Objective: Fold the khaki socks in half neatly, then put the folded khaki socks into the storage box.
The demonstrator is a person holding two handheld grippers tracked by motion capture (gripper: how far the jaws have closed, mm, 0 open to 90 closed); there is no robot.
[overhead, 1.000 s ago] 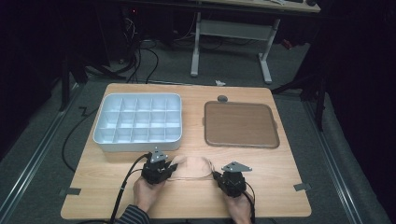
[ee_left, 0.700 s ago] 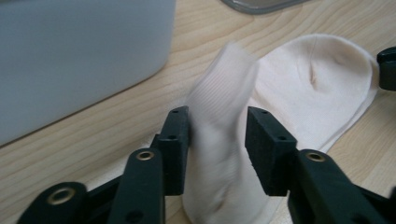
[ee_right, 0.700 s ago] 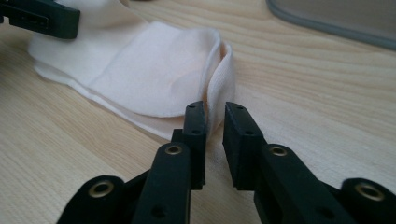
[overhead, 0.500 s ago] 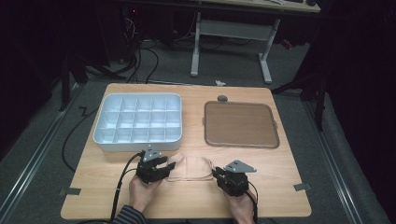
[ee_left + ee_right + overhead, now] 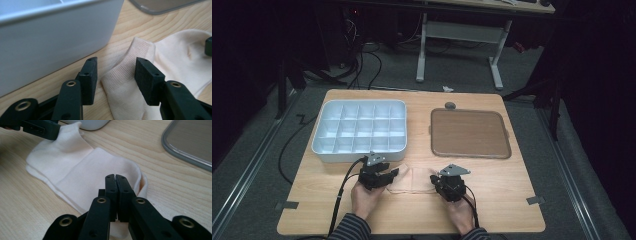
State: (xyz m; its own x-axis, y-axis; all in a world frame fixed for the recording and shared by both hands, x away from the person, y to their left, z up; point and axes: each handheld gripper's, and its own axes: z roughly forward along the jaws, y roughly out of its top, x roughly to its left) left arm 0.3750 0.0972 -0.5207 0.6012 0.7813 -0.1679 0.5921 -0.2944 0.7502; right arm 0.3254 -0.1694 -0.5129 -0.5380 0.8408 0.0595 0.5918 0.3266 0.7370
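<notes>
Wooden table in a dark room, sock near your front edge.
Your right gripper is clenched on the cream sock; your left gripper gapes around its cuff end. The sock's long axis runs left-right. Beyond sit the white divided tray and brown tray; handling looks barely begun.

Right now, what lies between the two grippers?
A cream sock, flat on the table in the high view, between the open left gripper and the shut right gripper.
</notes>
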